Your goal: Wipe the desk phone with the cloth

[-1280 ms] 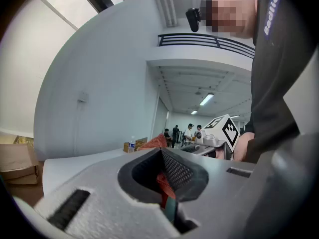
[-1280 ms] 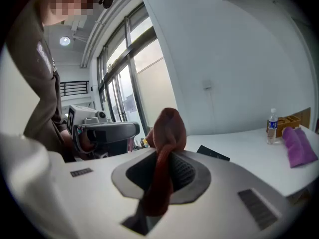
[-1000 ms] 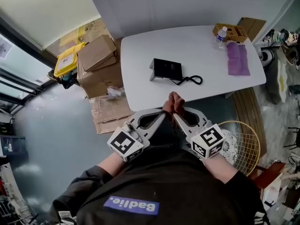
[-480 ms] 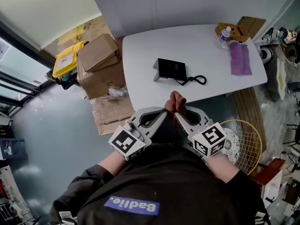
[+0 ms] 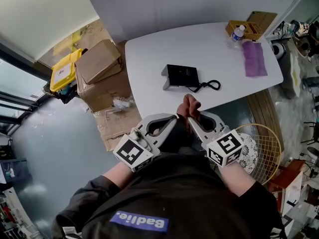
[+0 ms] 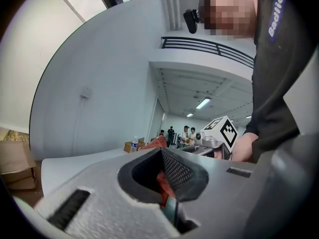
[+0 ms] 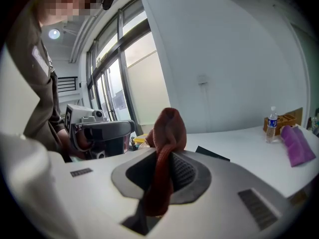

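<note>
On the floor to the left sat one yellow bin [image 5: 62, 70] and, just right of it, a pile of cardboard boxes [image 5: 99, 63] against the white table [image 5: 164, 49]. Two grippers were held close to the person's body, near of the table's edge. The left gripper [image 5: 178, 117] and the right gripper [image 5: 191, 119] met tip to tip, each with its jaws clamped on the same red-brown cloth [image 5: 190, 105], bunched up between them. One black desk phone [image 5: 181, 75] lay on the table just beyond, apart from the cloth, its coiled cord [image 5: 208, 85] trailing right. At the far right stood one water bottle [image 5: 237, 36] beside a cardboard tray [image 5: 247, 30], a purple cloth [image 5: 254, 59] nearer. A wire basket [image 5: 264, 153] sat on the floor, right.
</note>
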{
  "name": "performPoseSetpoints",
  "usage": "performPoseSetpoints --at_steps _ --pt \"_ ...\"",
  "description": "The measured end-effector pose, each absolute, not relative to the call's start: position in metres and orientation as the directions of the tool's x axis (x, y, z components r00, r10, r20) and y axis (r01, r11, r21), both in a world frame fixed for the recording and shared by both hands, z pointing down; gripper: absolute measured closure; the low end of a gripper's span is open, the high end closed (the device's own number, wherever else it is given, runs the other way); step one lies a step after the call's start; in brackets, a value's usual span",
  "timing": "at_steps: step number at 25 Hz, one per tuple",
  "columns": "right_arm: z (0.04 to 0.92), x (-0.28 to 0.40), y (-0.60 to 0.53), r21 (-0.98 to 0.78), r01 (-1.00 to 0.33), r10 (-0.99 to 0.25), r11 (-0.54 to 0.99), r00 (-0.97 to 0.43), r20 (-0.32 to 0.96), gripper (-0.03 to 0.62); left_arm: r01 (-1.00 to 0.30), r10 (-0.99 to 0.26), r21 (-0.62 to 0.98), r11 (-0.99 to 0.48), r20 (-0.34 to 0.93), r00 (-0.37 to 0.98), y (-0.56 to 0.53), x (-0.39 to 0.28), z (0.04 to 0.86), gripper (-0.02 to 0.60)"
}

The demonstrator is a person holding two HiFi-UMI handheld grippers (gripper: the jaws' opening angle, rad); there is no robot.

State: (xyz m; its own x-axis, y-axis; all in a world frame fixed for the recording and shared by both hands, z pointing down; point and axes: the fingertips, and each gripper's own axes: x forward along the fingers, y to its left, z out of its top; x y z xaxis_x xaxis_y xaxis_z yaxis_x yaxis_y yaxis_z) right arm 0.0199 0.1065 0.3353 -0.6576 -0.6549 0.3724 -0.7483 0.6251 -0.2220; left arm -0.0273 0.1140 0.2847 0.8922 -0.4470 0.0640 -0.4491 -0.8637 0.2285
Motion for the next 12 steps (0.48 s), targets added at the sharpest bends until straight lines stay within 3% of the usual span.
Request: performPoseSetpoints --at_steps 12 --pt "0.377 0.057 0.005 -0.323 -0.654 -0.541 0.685 -0.752 0.376 0.525 -0.561 -0.554 0.205 -0.802 0.097 0.827 0.02 0.017 0.3 0.566"
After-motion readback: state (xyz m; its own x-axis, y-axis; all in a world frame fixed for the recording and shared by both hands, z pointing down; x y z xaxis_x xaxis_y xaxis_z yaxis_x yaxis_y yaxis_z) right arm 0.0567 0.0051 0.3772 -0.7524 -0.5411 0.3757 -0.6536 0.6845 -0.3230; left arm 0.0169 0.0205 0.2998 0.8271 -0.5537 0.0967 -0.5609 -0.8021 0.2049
